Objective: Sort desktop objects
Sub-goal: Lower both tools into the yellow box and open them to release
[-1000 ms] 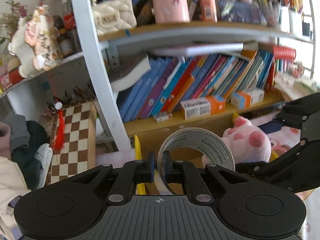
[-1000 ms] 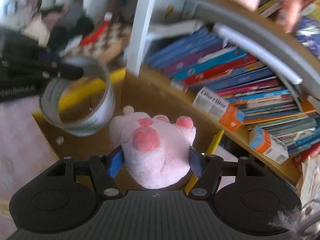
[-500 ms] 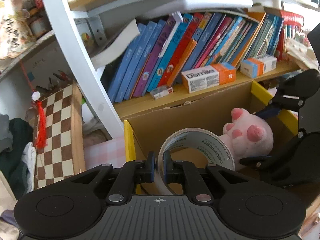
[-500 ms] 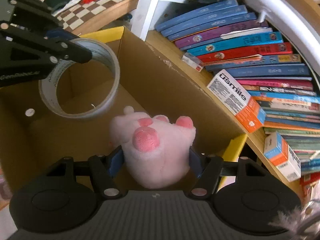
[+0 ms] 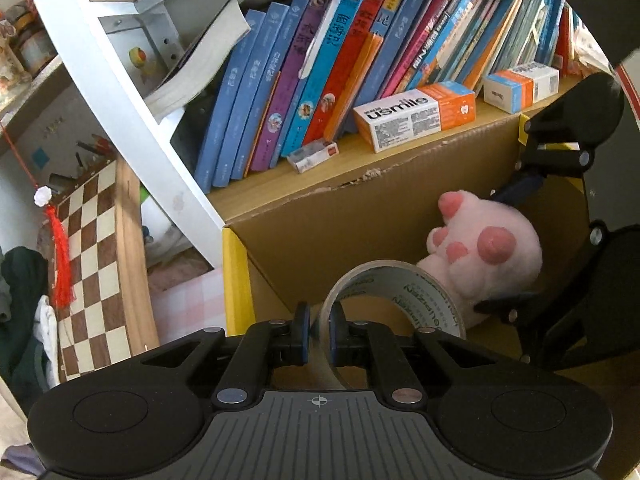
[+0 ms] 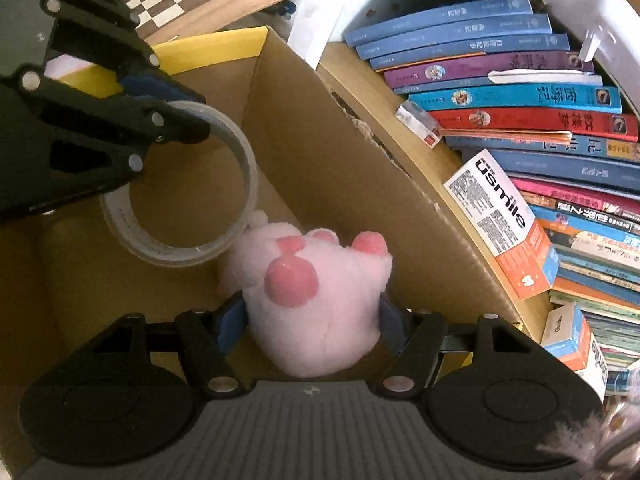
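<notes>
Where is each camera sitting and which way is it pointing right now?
Left wrist: sits on the left tool, looking along its fingers into the cardboard box toward the bookshelf; its fingers pinch the tape roll, and the right tool shows at right.
Right wrist: sits on the right tool, looking down into the box; its fingers clamp the pink plush paw, and the left tool shows at upper left.
Shared: box, tape roll, plush paw, usmile carton, books.

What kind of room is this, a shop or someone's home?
Most likely a home, perhaps a child's study corner. A shelf packed with books, a chessboard leaning beside it, and a pink plush paw going into a cardboard box all suggest it.
</notes>
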Demonstrator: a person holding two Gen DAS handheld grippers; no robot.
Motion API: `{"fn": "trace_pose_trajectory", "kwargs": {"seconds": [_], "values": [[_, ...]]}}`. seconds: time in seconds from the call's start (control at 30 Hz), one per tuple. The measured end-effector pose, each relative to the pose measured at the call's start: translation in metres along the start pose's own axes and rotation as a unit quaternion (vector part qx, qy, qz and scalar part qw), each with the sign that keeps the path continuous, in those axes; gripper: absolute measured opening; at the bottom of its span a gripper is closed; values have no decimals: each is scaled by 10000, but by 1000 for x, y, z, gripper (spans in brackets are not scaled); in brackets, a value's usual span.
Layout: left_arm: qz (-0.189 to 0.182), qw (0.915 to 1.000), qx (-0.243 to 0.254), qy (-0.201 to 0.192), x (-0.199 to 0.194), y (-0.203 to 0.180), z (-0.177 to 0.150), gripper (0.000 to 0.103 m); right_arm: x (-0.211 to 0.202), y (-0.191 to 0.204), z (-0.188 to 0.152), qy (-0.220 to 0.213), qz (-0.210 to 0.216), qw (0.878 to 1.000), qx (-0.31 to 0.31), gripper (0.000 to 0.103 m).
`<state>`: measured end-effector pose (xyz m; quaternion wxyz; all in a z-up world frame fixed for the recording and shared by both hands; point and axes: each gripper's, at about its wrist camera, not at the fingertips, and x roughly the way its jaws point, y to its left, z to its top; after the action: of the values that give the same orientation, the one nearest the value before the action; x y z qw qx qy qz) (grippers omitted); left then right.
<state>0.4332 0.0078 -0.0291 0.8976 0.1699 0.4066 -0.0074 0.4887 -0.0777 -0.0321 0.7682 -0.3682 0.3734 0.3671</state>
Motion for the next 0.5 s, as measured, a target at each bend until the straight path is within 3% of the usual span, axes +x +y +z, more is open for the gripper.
{"fn": "trace_pose_trajectory", "kwargs": {"seconds": [0.2,0.3,0.37,0.5], "values": [[-12,9999,82,70,1,-3,1,16,-1,0,0,-72,8,10000,43,78],[-48,9999,92,90,-2,-5,1,29,-4,1,0,-129,-43,9999,56,87],[-2,9999,140,-26,-8,-7,0,47,-8,2,-1,-169,-68,9998,61,90],[81,9994,175,-280,-26,-8,2,61,-23,4,-2,-316,-146,9994,52,95]]}}
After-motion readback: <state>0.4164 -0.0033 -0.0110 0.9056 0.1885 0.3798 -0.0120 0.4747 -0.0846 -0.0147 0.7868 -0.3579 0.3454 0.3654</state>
